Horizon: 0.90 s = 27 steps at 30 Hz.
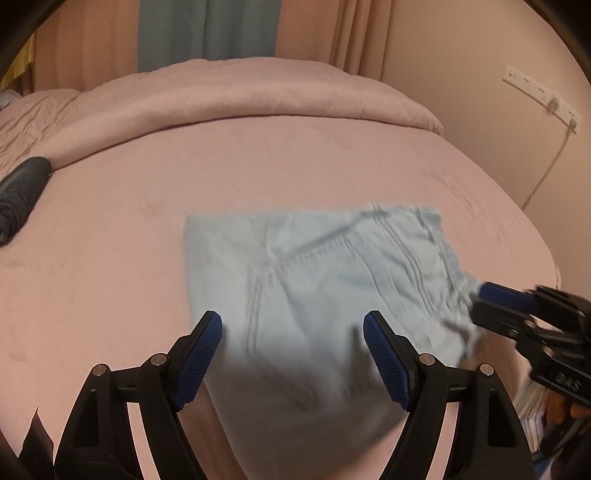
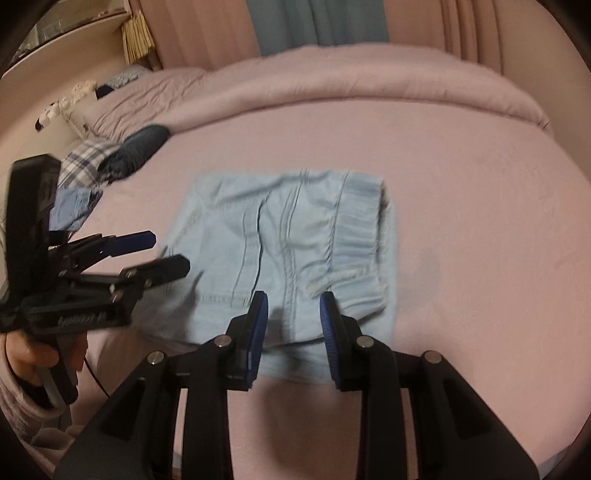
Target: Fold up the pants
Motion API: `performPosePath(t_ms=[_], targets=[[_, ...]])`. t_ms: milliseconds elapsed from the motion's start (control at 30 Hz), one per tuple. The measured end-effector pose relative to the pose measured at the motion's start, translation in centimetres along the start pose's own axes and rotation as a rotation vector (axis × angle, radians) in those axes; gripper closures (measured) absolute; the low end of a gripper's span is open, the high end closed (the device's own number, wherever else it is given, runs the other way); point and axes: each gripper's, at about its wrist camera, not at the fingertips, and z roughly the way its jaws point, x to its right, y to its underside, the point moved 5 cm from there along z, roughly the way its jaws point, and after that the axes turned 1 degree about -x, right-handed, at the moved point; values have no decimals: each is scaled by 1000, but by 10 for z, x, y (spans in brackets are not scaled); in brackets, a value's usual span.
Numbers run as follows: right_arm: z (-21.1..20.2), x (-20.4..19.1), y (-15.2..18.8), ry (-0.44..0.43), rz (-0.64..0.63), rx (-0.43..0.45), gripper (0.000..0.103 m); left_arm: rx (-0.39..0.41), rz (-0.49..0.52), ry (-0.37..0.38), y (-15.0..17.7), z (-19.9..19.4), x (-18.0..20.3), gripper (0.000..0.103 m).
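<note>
Both my left gripper (image 1: pixel 291 354) and right gripper (image 2: pixel 293 332) hang apart over the folded pants (image 2: pixel 288 240); careless snagging could unravel the stack.

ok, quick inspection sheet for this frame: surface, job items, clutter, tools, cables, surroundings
surface: pink bed sheet, rolled duvet at the far side.
job's things: light blue pants folded into a compact rectangle, flat on the sheet.
clutter: dark garment, plaid cloth and blue cloth at the left.
grippers: left tool open above the pants; right tool open at their near edge.
cables: white cord hanging from a wall power strip.
surroundings: curtains, pink wall.
</note>
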Motion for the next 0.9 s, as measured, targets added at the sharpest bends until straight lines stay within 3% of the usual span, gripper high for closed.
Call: performPosePath(t_ms=[100, 233, 333, 433, 733, 900], targets=[[-5, 3, -9, 29, 4, 40, 71, -16, 2, -16, -15, 18, 0, 24], [5, 6, -10, 69, 28, 17, 70, -51, 20, -41, -30, 44, 1, 24], [18, 7, 5, 98, 36, -34, 68, -140, 16, -39, -31, 69, 1, 24], [21, 3, 18, 111, -2, 1, 64, -190, -48, 1, -31, 83, -7, 21], [21, 9, 22, 58, 31, 29, 61, -206, -60, -3, -33, 77, -4, 21], [15, 13, 27, 29, 92, 3, 52, -130, -42, 0, -18, 35, -4, 21]])
